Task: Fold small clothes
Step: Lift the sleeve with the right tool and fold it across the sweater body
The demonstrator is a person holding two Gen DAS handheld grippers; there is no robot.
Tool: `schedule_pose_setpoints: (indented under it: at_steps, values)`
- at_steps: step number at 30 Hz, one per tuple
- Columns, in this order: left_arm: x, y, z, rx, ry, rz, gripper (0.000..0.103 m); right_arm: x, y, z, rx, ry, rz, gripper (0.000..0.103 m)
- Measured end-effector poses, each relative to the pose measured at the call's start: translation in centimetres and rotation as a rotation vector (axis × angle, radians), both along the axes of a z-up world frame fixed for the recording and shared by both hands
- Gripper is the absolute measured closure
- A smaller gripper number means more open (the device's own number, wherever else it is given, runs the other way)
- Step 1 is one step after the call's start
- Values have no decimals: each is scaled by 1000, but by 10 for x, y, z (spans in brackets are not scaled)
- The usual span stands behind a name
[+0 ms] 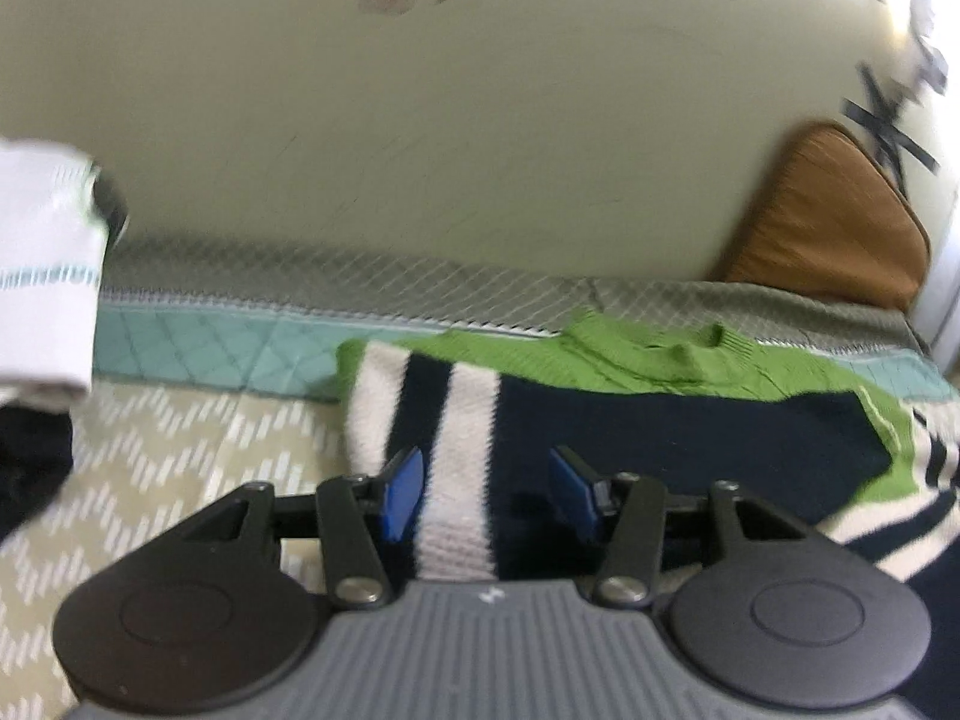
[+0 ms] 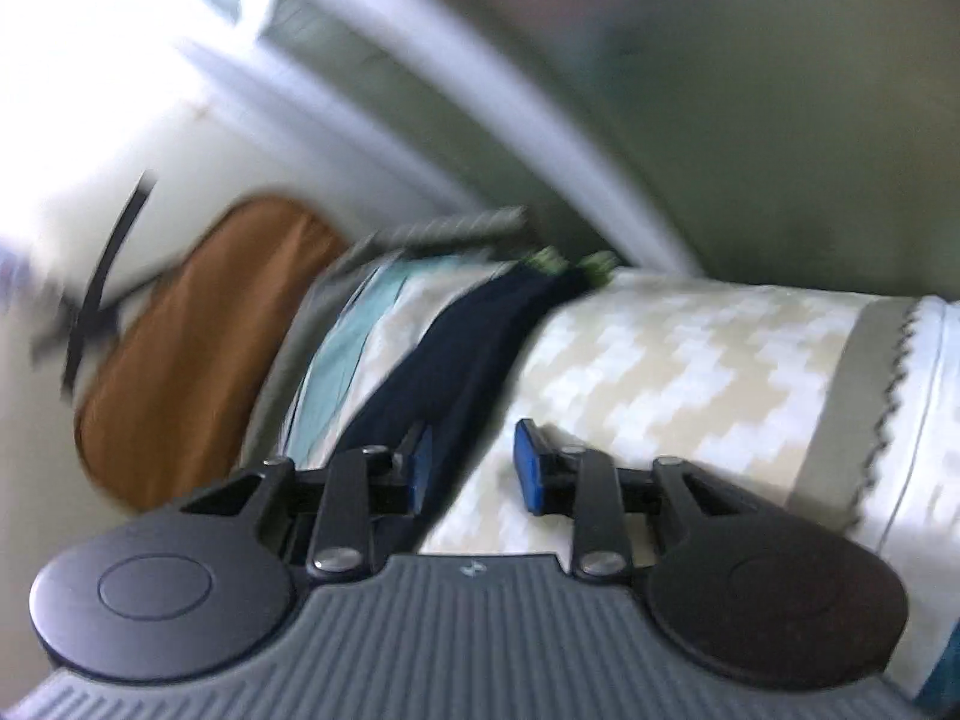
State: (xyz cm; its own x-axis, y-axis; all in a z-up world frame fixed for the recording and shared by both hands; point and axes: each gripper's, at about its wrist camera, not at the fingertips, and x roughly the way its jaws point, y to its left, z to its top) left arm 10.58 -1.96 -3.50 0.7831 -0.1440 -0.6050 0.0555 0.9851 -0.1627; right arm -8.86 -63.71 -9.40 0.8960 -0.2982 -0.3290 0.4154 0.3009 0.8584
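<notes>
Bedding is stretching across both views: a quilted bedspread (image 1: pixel 168 438) with a pale zigzag print, and a rust-brown ribbed cushion (image 1: pixel 834 222) propped at the far right against the wall. On it a small knitted sweater (image 1: pixel 630 414), navy with cream stripes and green ribbing, is lying partly bunched just ahead of the left gripper (image 1: pixel 487 489), whose blue pads are standing spread over a cream stripe, gripping nothing. The right gripper (image 2: pixel 474 465) is blurring, its jaws apart, one pad beside a dark navy sleeve (image 2: pixel 456 348). Risk, as I judge it: loose, stretchy knit is likely slipping or dragging crooked if pinched in one layer only.
</notes>
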Motion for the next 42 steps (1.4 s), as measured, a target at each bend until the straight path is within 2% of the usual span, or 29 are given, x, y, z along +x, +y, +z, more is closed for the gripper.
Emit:
schedule_pose_setpoints:
  at_steps: [3,10,11,12,16,18,21,27,30,32,33,35,36,38,39,40,42]
  values:
    - [3,9,-2,-34,15,14,56,3,-18,2,48,-16,7,72]
    - [2,1,-3,14,5,15,56,29,-41,7,60,12,25,72]
    - [2,3,-3,9,6,15,56,34,-46,7,54,21,32,78]
    - [3,4,-3,3,8,15,56,39,-47,8,42,44,39,94]
    - [5,5,-4,-7,20,3,51,35,-37,23,-15,16,68,96]
    - [5,3,-2,-1,17,-17,49,33,-22,46,-70,-39,109,96]
    - [0,7,4,-30,7,-43,49,36,18,99,-215,-107,207,96]
    - [-26,41,35,-201,-74,-26,49,63,140,203,-580,-219,441,96]
    - [-42,61,45,-268,-128,-3,48,90,214,229,-714,-258,602,96]
    - [-50,73,45,-304,-159,9,46,110,265,230,-801,-255,715,96]
    - [-53,77,43,-316,-165,13,45,121,295,223,-853,-237,785,96]
    - [-51,82,36,-326,-154,15,45,140,340,195,-893,-185,943,95]
    - [-48,82,34,-323,-138,13,45,153,363,172,-889,-125,1077,92]
    - [-41,80,29,-308,-112,-3,45,165,390,131,-895,16,1231,92]
    - [-39,79,28,-300,-107,-10,45,166,392,115,-907,70,1253,92]
    - [-37,78,28,-297,-103,-14,45,162,384,108,-902,70,1233,92]
    - [-34,77,27,-311,-92,-30,45,154,341,110,-807,24,1117,92]
